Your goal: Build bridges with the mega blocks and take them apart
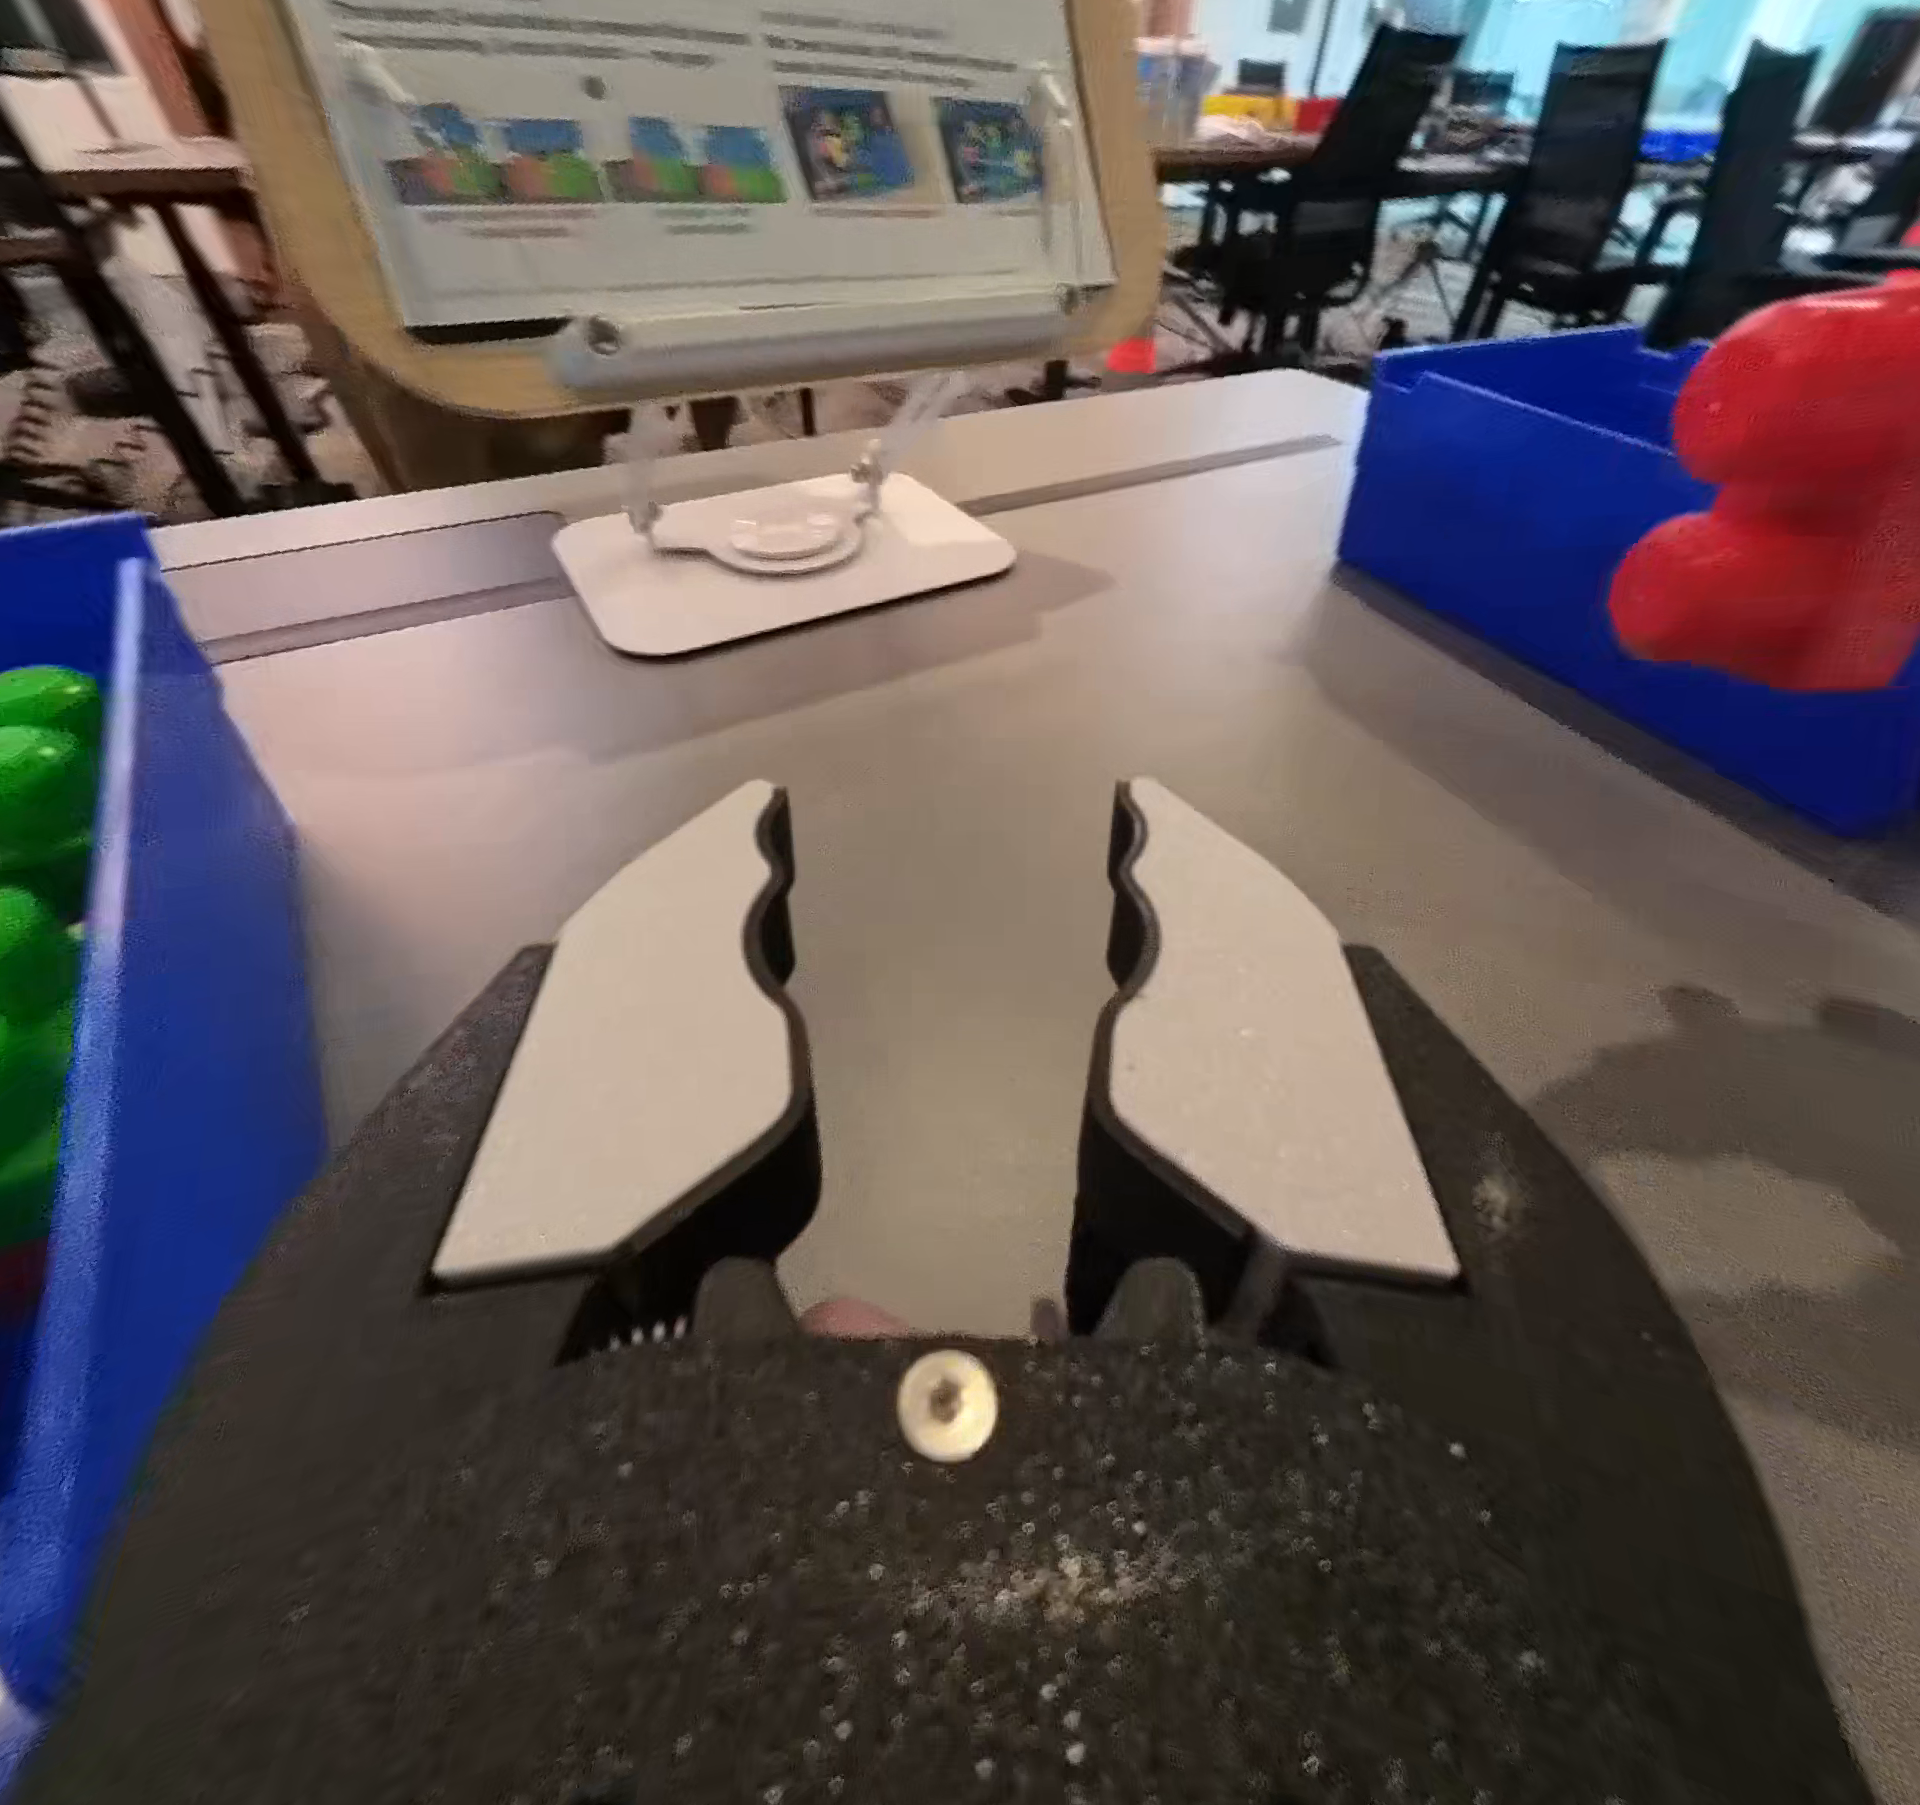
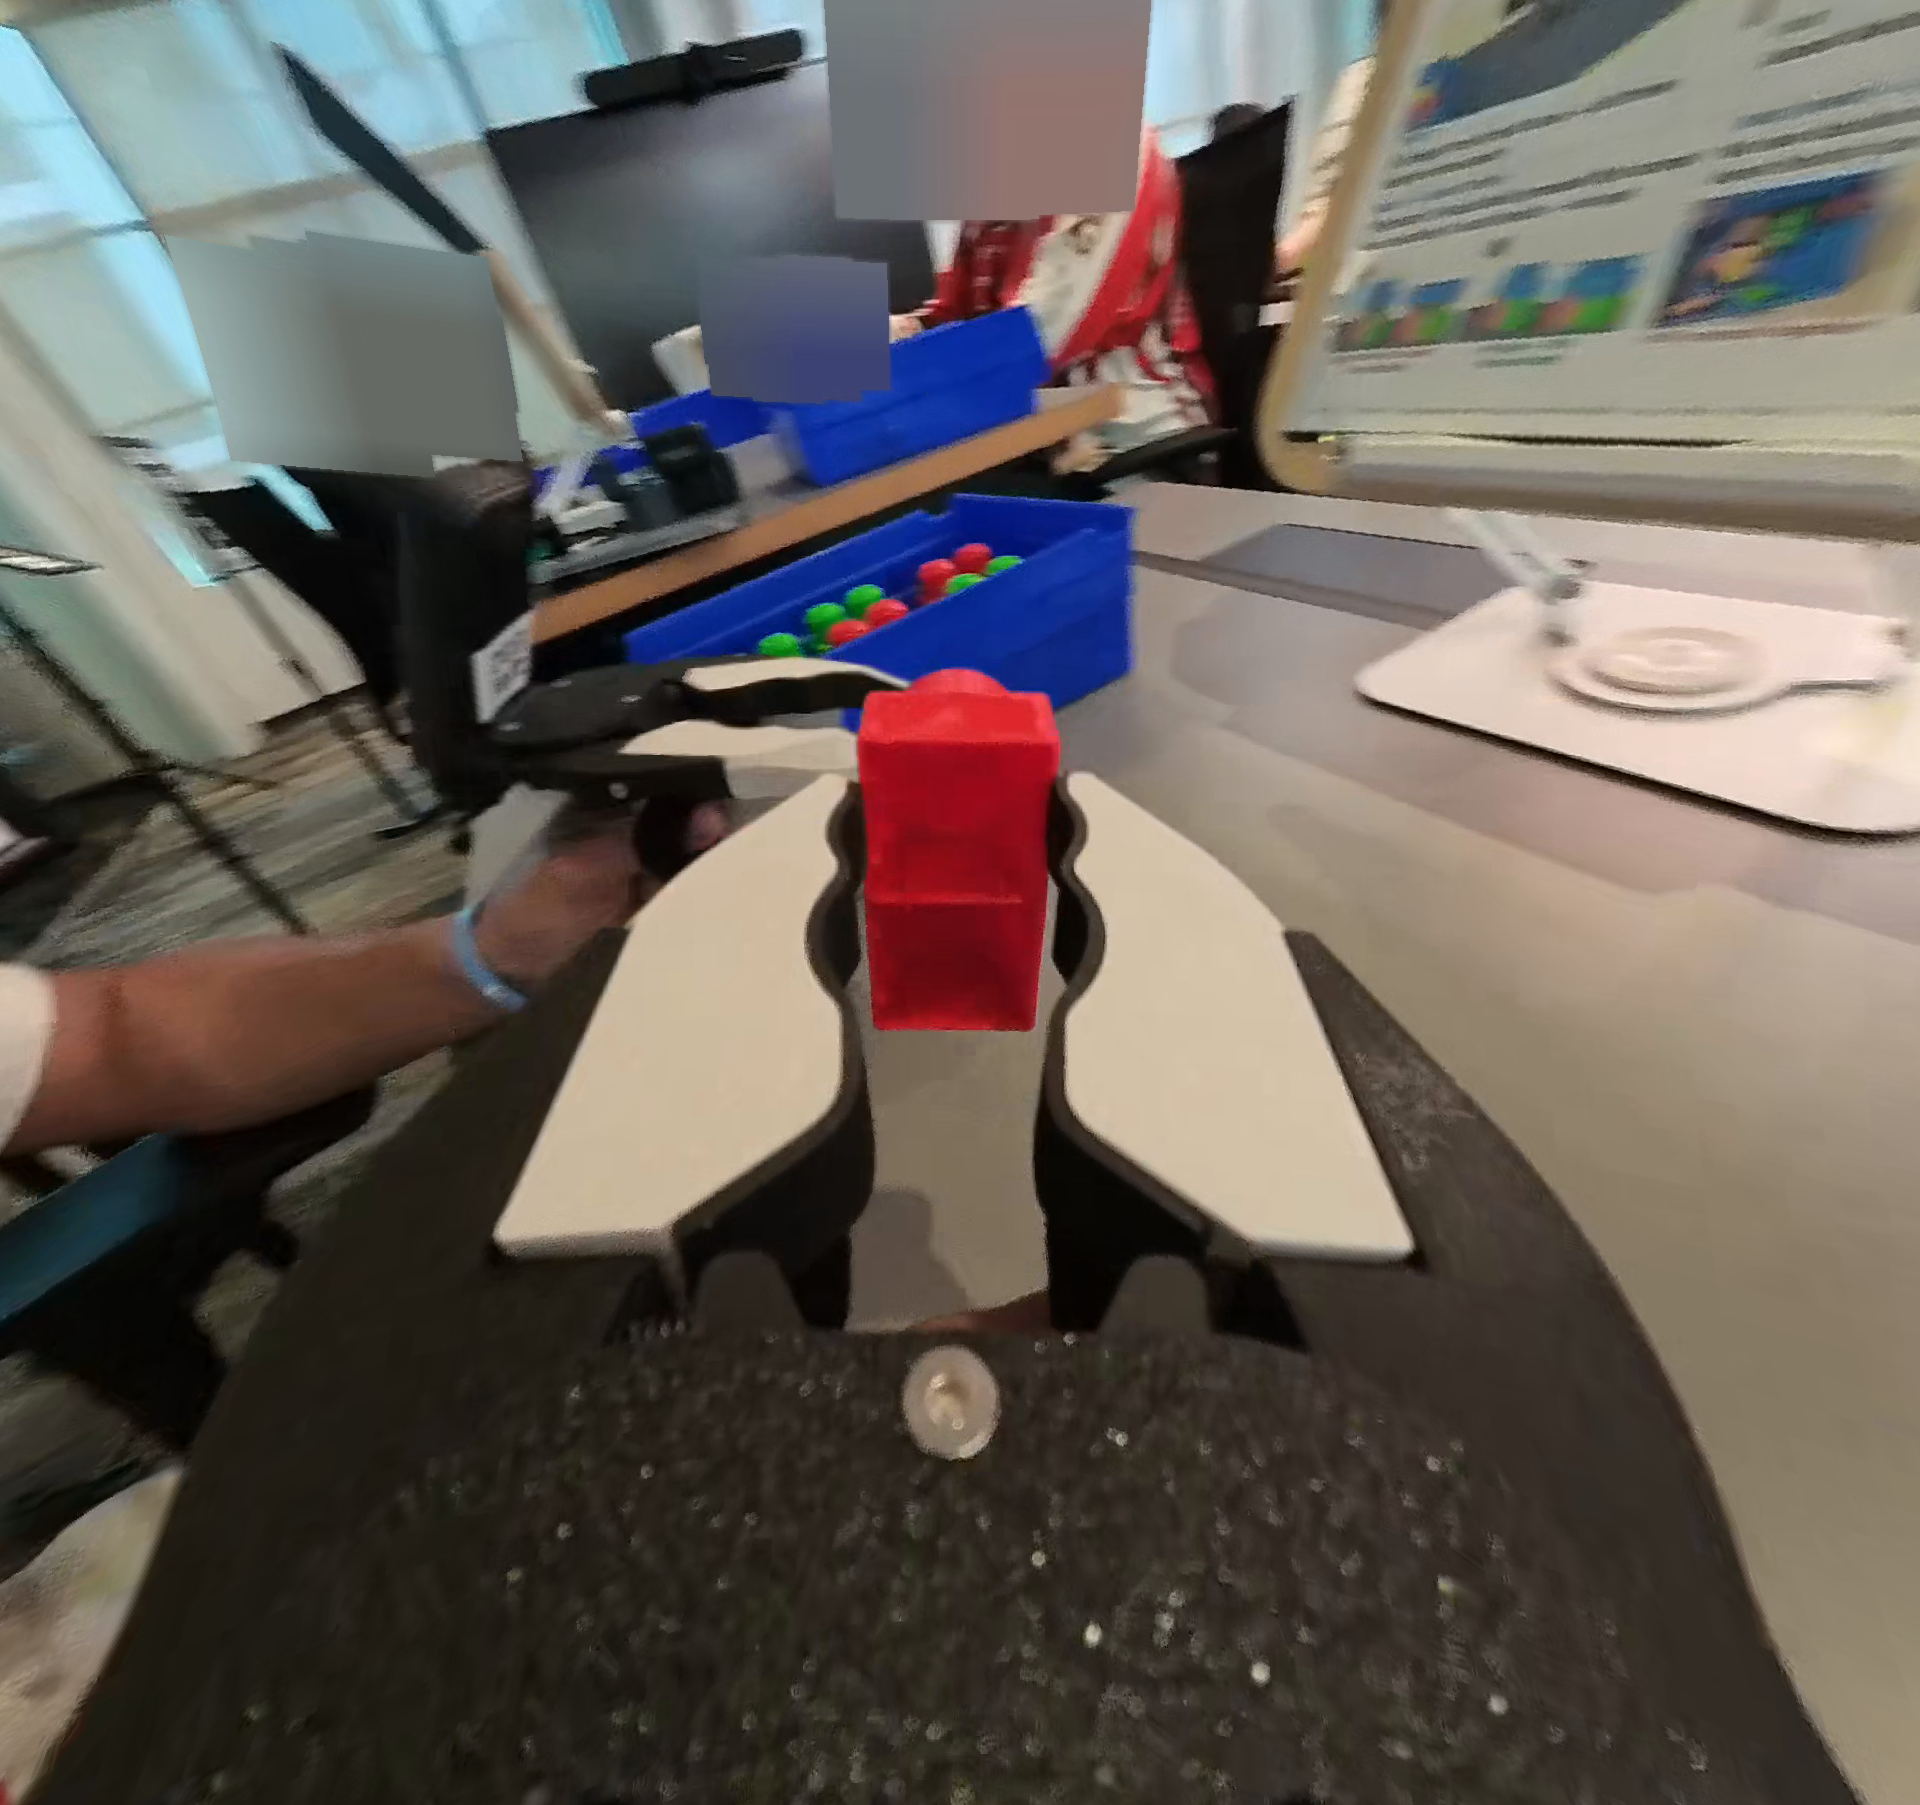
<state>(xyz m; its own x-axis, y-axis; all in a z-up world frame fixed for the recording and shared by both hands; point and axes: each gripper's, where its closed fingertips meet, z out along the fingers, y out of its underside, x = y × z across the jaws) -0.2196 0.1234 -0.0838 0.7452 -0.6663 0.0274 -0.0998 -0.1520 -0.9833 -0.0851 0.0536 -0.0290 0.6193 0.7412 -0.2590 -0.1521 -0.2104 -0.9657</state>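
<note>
Right gripper [image 2: 951, 820] — fingers clamped on a red mega block [image 2: 954, 862], hollow underside facing the camera, held above the grey table [image 2: 1455, 976]. Left gripper [image 1: 948, 820] — fingers spread wide, nothing between them, over the same table. Blue bin [image 2: 997, 612] of red and green blocks beyond the held block; second blue bin [image 1: 1507, 498] behind it in the left wrist view. Instruction board on white stand [image 1: 790, 550] at the table's far edge.
</note>
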